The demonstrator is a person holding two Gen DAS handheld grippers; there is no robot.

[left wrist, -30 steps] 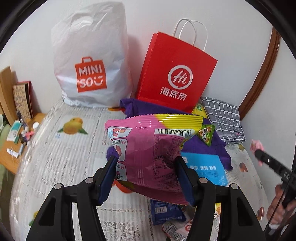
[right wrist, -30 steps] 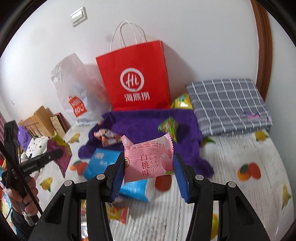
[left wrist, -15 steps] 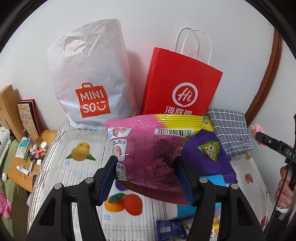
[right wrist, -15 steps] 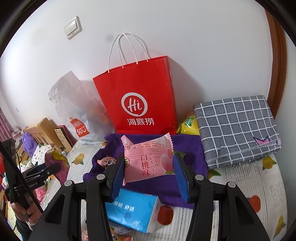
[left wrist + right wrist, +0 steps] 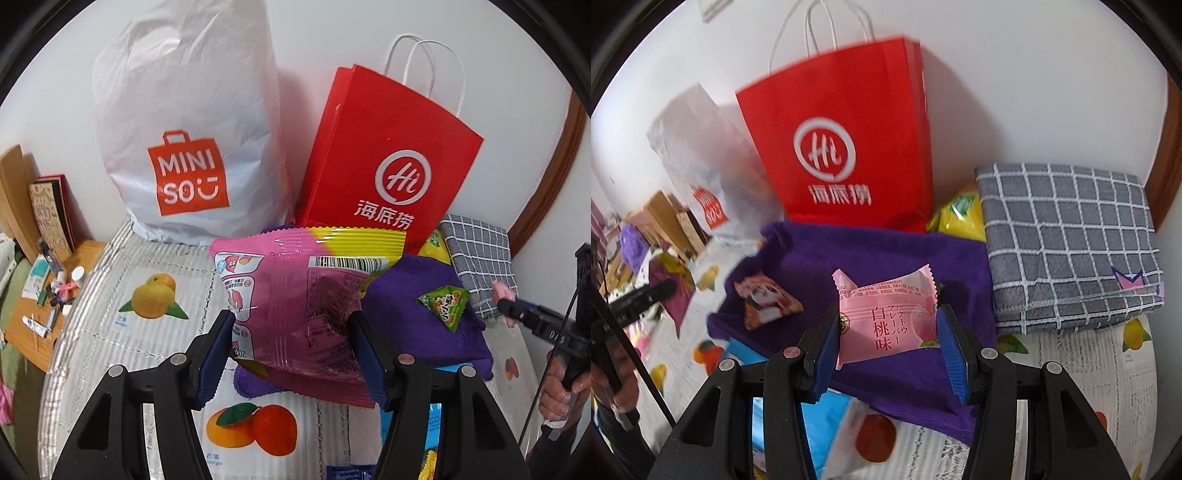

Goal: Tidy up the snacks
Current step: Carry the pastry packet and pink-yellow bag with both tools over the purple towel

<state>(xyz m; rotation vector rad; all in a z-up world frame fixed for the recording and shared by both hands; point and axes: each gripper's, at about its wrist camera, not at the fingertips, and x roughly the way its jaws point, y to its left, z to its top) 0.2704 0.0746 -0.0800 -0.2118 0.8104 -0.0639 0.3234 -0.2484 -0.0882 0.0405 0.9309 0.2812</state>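
My left gripper (image 5: pixel 291 328) is shut on a large pink and yellow snack bag (image 5: pixel 303 295), held up in front of a white Miniso plastic bag (image 5: pixel 184 122) and a red paper bag (image 5: pixel 388 155). My right gripper (image 5: pixel 888 325) is shut on a small pink peach-flavour snack packet (image 5: pixel 886 317), held above a purple cloth (image 5: pixel 879 254). The red paper bag (image 5: pixel 842 140) stands just behind the cloth. A small green candy packet (image 5: pixel 445 301) and a cartoon-print packet (image 5: pixel 768 302) lie on the cloth.
A folded grey checked cloth (image 5: pixel 1067 240) lies at the right by the wall, with a yellow packet (image 5: pixel 960 214) beside it. A blue packet (image 5: pixel 827 417) lies below the cloth on the fruit-print cover (image 5: pixel 122 314). A wooden bedside table (image 5: pixel 40 306) with small items is at left.
Both grippers have moved forward and closer to the bags at the wall, each still holding its snack. The right view now sits nearer over the purple cloth.
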